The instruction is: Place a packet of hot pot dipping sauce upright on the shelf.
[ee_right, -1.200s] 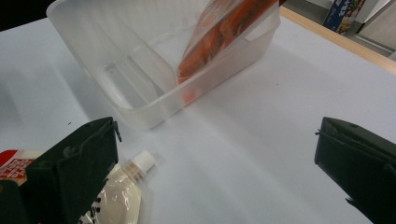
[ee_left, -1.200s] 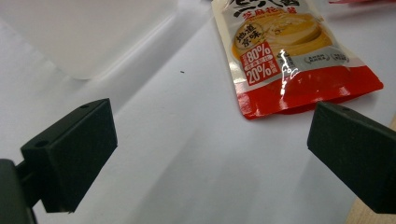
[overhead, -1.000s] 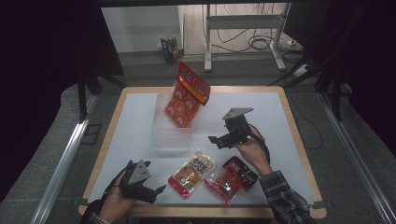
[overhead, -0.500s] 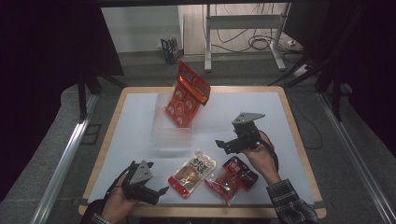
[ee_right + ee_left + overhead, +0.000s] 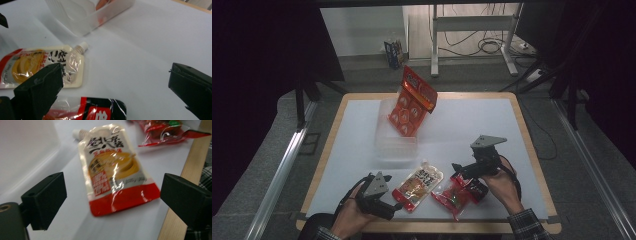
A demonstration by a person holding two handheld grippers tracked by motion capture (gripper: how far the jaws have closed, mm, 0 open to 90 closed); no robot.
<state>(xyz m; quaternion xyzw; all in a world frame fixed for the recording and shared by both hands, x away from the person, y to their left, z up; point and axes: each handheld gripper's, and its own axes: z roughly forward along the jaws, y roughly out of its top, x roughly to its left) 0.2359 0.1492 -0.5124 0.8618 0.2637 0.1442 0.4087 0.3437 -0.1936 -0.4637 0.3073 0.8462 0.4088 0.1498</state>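
my left gripper (image 5: 396, 206) lies released by the spouted pouch (image 5: 418, 183) on the counter (image 5: 472, 125); my right gripper (image 5: 457, 167) hovers released over the red packet (image 5: 459, 192). next, i'd judge, straddle the packet, clench, carry to the clear bin (image 5: 395, 145).
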